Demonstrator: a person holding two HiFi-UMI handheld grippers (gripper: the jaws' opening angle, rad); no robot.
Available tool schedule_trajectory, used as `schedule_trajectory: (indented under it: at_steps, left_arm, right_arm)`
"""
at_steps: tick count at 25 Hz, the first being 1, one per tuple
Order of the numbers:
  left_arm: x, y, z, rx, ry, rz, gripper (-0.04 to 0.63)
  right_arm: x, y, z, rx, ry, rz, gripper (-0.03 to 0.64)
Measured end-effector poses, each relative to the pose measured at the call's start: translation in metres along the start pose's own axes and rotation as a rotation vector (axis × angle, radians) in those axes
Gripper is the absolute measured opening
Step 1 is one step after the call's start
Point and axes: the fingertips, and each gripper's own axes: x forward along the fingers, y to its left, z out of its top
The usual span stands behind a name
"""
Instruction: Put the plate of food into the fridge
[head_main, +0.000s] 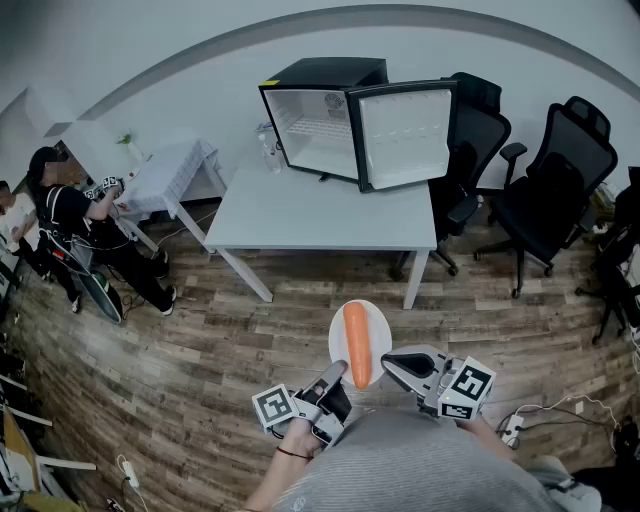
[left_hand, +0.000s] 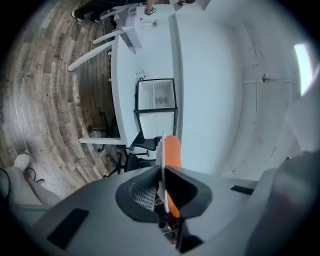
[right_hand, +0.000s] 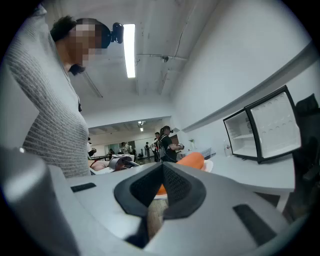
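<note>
**Plate held before the open fridge**

The table carries the fridge, whose door stands open. Well apart from it, over the floor, the plate is held level before the person's torso. The left gripper, pointing level, is clamped on the plate's near rim. The right gripper, also level, has its jaws together and empty, just beside the right rim. A carrot lies lengthwise on the plate.

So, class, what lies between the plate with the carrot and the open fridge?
In the head view: bare wooden floor, then the white table top that the fridge stands on.
</note>
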Motion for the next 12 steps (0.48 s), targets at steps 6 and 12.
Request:
schedule_trajectory:
  at_steps: [6, 12]
  left_arm:
    - [-0.0012, 0.001, -0.0004, 0.001, 0.01, -0.003, 0.04]
    - [0.0004, 0.0017, -0.0001, -0.002, 0.013, 0.0, 0.041]
  right_arm:
    - [0.0007, 0.0006, -0.0018, 0.0, 0.007, -0.003, 0.012]
    - [0.0016, 0.001, -0.0014, 0.002, 0.001, 0.006, 0.012]
